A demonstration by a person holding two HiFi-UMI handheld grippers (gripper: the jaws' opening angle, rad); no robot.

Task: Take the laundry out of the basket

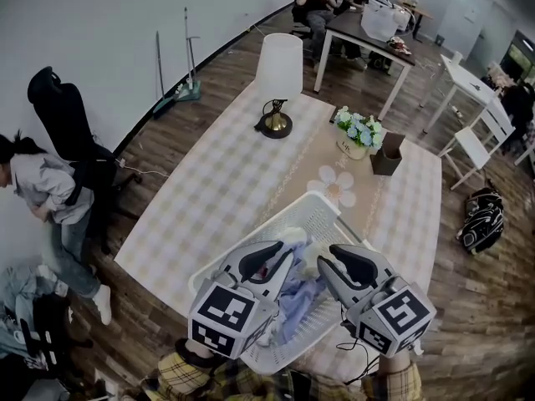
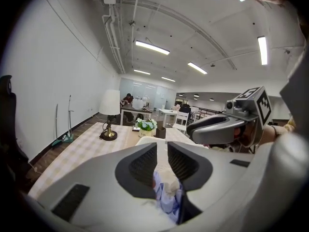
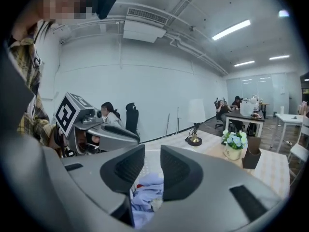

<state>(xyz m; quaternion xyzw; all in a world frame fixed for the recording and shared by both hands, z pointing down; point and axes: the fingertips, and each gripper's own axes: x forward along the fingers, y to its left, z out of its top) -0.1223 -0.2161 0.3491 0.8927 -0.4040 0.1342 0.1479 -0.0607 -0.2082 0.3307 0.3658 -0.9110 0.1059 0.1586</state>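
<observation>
Laundry point(image 1: 299, 301) is lying just below-ahead, between left tool point(image 1: 284, 253) and right tool point(image 1: 328, 261); I'm holding both slightly open, empty.

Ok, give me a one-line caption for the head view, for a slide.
Left gripper and right gripper poised over pale blue laundry in a white basket on a checked tablecloth.

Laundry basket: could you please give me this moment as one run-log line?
left gripper: open, over laundry | right gripper: open, over laundry | laundry basket: on table, laundry inside, none lifted
</observation>
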